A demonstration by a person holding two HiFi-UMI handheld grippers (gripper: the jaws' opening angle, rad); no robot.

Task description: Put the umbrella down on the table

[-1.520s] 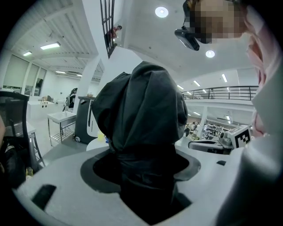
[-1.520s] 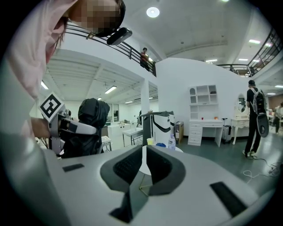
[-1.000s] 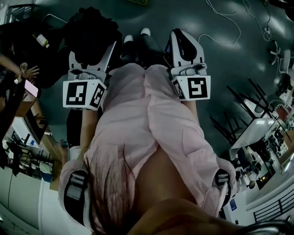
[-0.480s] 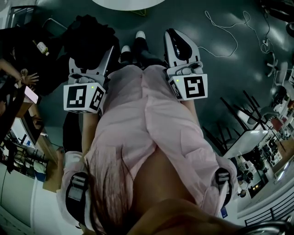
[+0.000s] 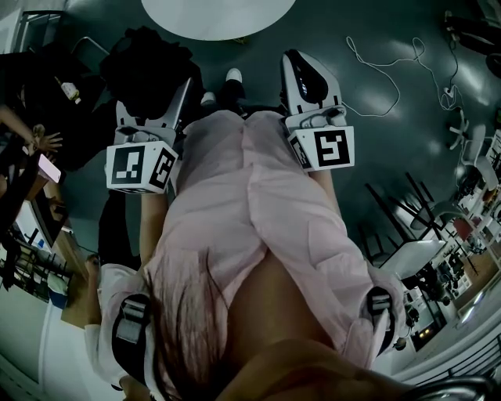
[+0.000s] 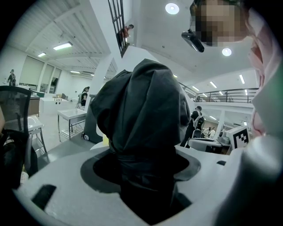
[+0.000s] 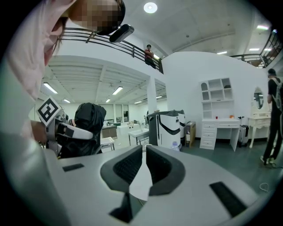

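Black fabric, bunched and strapped, is what shows most: the folded umbrella [image 5: 150, 66] sits in the left gripper [image 5: 155, 98], off the table. In the left gripper view that gripper [image 6: 141, 165] has its jaws standing wide and pressed onto the wrapped lower part of the umbrella [image 6: 141, 110], and the canopy bundle rises well above the pads.

Seen from the head view, the umbrella hangs over the dark floor [image 5: 383, 110], just short of the near edge of the round white table [image 5: 211, 12], toward that edge's left end. Nothing of it rests on the tabletop.

The right gripper [image 5: 307, 74] is held level beside the left one, on the other side of the person's pink shirt [image 5: 250, 211]. In the right gripper view, the right gripper [image 7: 142, 165] has its jaws drawn narrow, only a sliver between the dark pads and nothing in it. That view also catches the umbrella [image 7: 88, 121] off to its left.

A white cable [image 5: 391, 59] trails over the floor to the right of the table, well apart from both grippers. The person's shoes [image 5: 233, 76] stand between the two grippers, close to the table's near edge.
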